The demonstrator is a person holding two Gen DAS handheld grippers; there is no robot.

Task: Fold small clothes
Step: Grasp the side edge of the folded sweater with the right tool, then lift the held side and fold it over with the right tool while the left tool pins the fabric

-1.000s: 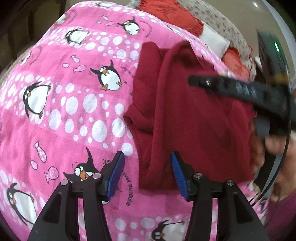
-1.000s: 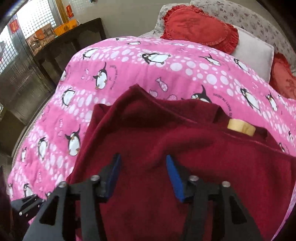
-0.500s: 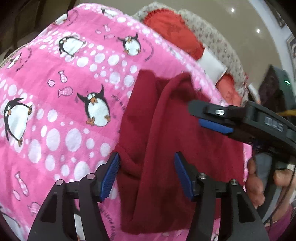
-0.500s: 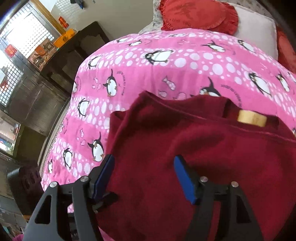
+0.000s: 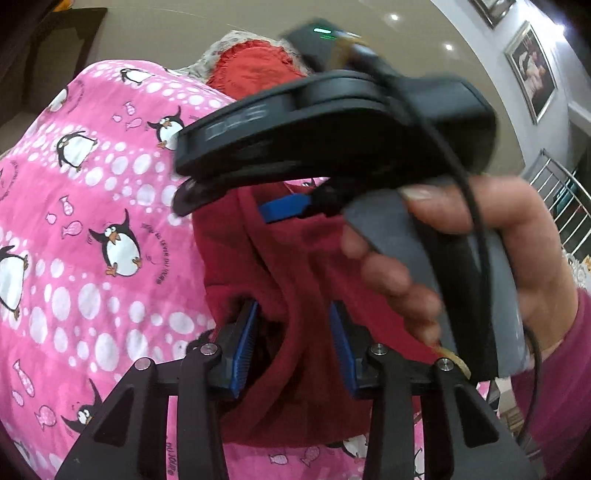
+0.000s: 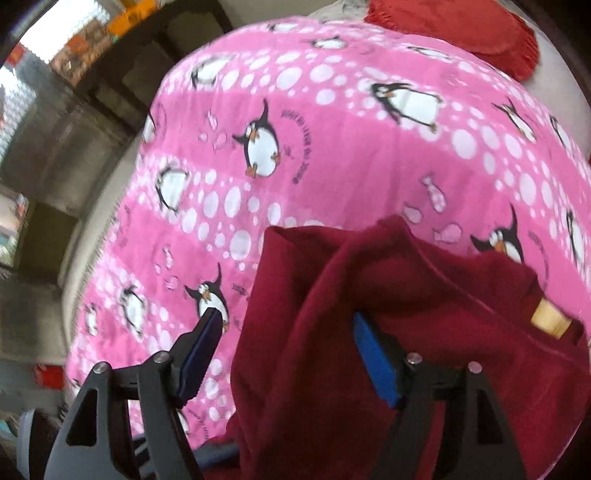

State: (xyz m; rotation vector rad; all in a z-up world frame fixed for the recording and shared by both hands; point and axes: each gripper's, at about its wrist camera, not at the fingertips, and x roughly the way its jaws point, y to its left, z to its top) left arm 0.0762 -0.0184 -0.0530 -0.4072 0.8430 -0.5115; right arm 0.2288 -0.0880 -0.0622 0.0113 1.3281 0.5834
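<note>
- The left gripper is closing its blue pads on a bunched fold of the dark red top. The cloth sits right between the pads, but a small gap still shows beside the left pad.
- The right gripper is spreading wider. An edge of the dark red top hangs between its fingers, and its pads do not press on it.
- The top lies crumpled on the bed, on a pink blanket with penguins and white dots. Part of it is lifted up in a ridge.
- A small tan tag shows at the neck of the top.
- In the left view, a hand in a pink sleeve holds the right gripper's grey handle over the top.
- Farther off, a red frilly cushion lies at the head of the bed.
- Framed pictures hang on the far wall.
</note>
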